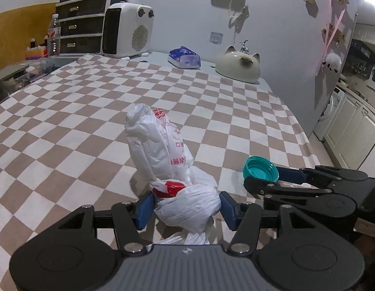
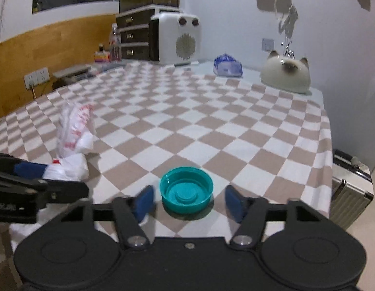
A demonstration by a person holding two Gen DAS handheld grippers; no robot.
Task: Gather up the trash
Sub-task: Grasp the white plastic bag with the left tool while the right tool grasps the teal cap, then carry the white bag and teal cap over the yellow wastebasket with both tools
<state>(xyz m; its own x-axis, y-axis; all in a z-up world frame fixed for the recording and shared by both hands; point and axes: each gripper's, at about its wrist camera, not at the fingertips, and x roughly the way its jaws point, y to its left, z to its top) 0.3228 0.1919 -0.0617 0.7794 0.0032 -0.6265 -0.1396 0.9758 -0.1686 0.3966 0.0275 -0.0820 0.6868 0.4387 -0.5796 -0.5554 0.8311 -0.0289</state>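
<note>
left gripper [image 1: 186, 209] pinching the bag [image 1: 163, 160], lower centre | right gripper [image 2: 188, 202] gaping around the cap [image 2: 186, 189], pads not touching, lower centre | closing squarely on the rim (cap looks slippery), then carrying it bagward

Your left wrist camera sat low over the checkered counter [image 1: 90, 126], looking forward past its jaws toward the far wall, very near the white plastic bag [image 1: 163, 155]. Your right wrist camera looked the same way from just to the right, close on the teal cap [image 2: 186, 189]. Both views shared the bag, cap, white heater [image 1: 128, 32] and cat-shaped dish [image 2: 285, 75].
</note>
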